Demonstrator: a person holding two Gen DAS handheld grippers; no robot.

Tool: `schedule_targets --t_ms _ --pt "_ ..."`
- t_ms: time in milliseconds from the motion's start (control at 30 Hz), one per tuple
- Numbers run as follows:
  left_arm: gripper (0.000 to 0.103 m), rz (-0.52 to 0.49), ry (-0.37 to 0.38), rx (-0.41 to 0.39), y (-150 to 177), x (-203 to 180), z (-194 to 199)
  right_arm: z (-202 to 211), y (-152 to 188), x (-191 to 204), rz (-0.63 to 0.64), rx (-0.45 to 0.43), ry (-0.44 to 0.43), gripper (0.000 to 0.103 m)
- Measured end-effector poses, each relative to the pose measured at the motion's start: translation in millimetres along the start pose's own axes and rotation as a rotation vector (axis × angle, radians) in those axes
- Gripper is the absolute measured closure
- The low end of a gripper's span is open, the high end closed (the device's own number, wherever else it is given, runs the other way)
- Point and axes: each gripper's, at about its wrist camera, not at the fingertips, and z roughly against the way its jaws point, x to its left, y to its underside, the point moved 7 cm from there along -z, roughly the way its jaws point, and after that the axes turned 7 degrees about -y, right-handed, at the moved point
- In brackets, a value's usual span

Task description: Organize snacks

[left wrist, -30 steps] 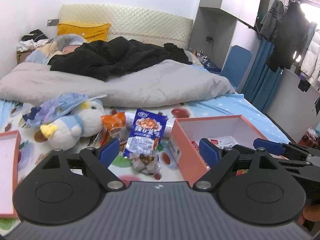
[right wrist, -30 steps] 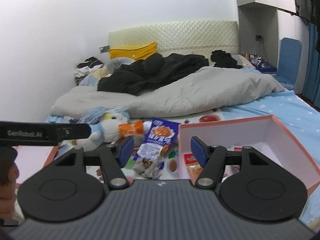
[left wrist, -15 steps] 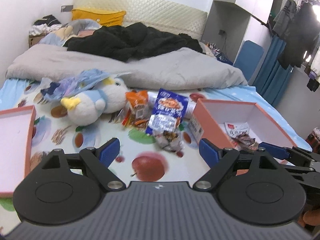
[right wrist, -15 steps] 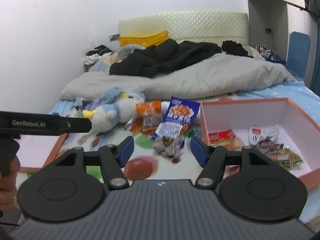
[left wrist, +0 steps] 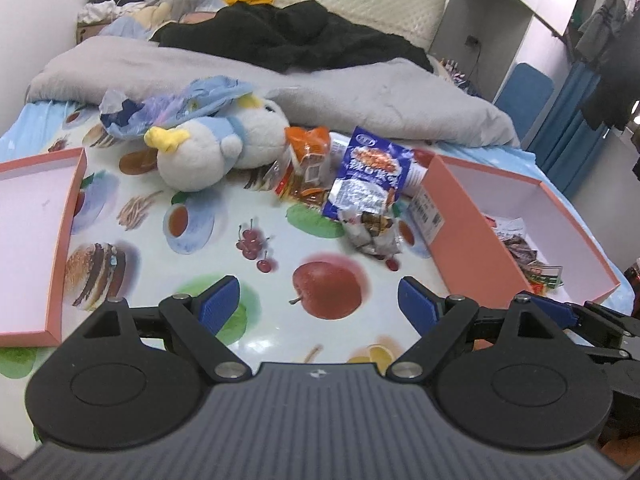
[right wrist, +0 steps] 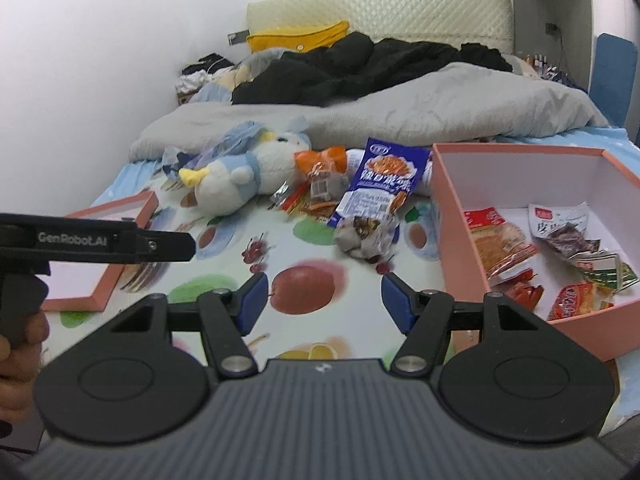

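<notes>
— Both grippers have tilted down toward the sheet; left gripper (left wrist: 318,302) and right gripper (right wrist: 322,298) gape, holding nothing.

— And the blue snack bag (right wrist: 380,184)?

— Just left of the pink box (right wrist: 444,216).

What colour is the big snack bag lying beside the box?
Blue and white snack bag, with an orange food picture; clearest in the right wrist view.

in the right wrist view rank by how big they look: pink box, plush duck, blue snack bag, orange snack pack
1. pink box
2. plush duck
3. blue snack bag
4. orange snack pack
The box also lies nearest the camera, which exaggerates its lead.
</notes>
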Motion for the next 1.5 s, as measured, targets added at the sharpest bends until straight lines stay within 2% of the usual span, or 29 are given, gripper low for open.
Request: schedule_targets --t_ms 400,533,633,733,967,1067,1100,1133,1200,1267,1400,1500 --pt "0.014 -0.004 -0.039 0.038 -18 12 -68 -50 -5 -14 0.012 0.030 0.005 0.038" --pt "0.014 0.090 -0.008 0.057 -21 22 -97 -74 -7 -21 0.007 0.035 0.023 0.038" --pt "0.014 0.123 -0.055 0.030 -25 33 -118 -94 -8 -26 -0.017 0.033 0.033 0.038" --pt "0.014 0.166 -0.028 0.034 -26 40 -142 -116 -8 -35 -0.059 0.058 0.023 0.038" --pt "0.015 0.177 0.002 0.014 -33 43 -196 -162 -13 -58 -0.070 0.102 0.093 0.038" --pt "0.015 0.203 0.047 0.016 -41 45 -213 -175 -18 -65 -0.080 0.117 0.123 0.038" --pt "0.015 0.206 0.059 0.019 -43 44 -219 -178 -20 -66 -0.090 0.121 0.116 0.037" --pt "0.015 0.203 0.070 0.019 -47 44 -226 -181 -21 -68 -0.097 0.124 0.109 0.026" --pt "0.019 0.187 0.083 0.015 -53 41 -236 -187 -25 -71 -0.088 0.109 0.131 0.012" --pt "0.023 0.167 0.102 0.012 -60 37 -247 -194 -27 -75 -0.074 0.107 0.155 0.012" --pt "0.037 0.134 0.128 0.013 -71 28 -267 -212 -23 -81 -0.093 0.142 0.138 0.012" --pt "0.040 0.124 0.123 0.006 -77 25 -279 -223 -20 -81 -0.082 0.160 0.116 0.012"
